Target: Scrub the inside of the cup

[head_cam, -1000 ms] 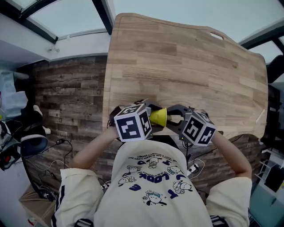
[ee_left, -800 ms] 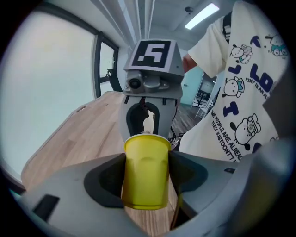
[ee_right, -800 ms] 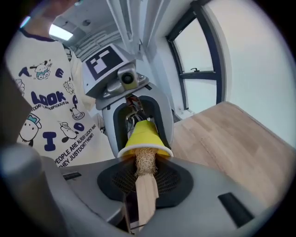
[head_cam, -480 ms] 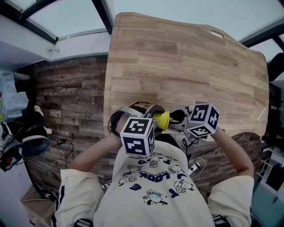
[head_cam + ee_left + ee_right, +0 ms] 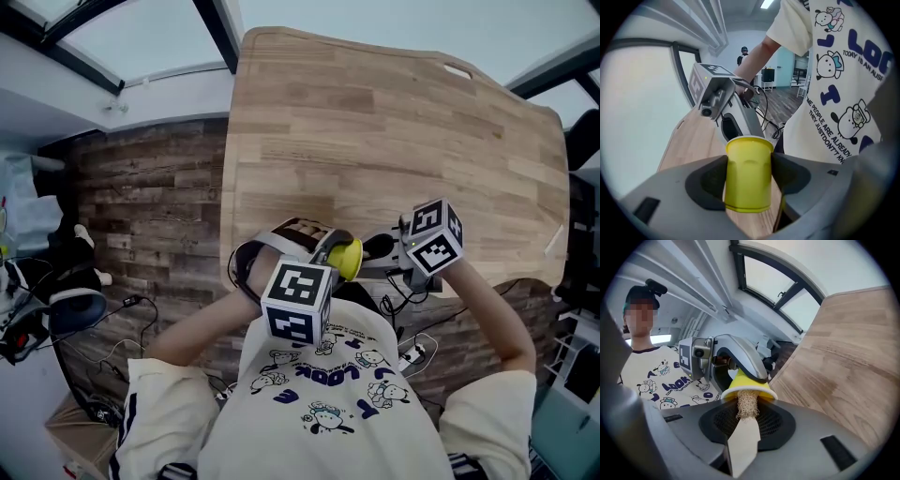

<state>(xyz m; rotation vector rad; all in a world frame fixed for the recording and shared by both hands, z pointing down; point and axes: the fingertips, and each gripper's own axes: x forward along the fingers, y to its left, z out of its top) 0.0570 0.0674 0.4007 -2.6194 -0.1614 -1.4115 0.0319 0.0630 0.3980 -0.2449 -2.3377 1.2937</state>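
One yellow cup (image 5: 346,260) is held up off the counter (image 5: 394,141), over its near edge and close to the person's chest. It lies across the left tongs (image 5: 749,161), whose jaws stand fairly wide apart and press on opposite sides of the cup's wall. The cup's base is toward the tongs' own body and its rim points away, toward the right tongs (image 5: 746,422). Those jaws are nearly together, clamped on the flat pale wooden handle of one brush (image 5: 740,448). The brush's tan bristle tuft reaches up to the cup's mouth, though how deep it goes in cannot be told.

The left gripper view shows the cup's outer wall and both pads on it, but not the inside and not the brush, since the rim faces away. It also shows the right tongs just behind the cup. The right gripper view gives what that one lacks: the flared rim turned toward it, the bristles meeting that rim, and one jaw of the left tongs arching over the cup. The head view shows neither grip closely. It does show the cup as a small yellow spot between the two tongs, with both forearms coming in from below and the wide bare wood beyond.

The count is one cup, one brush, two tongs, two marker cubes, one on the left (image 5: 298,302) and one on the right (image 5: 434,236), and one counter.
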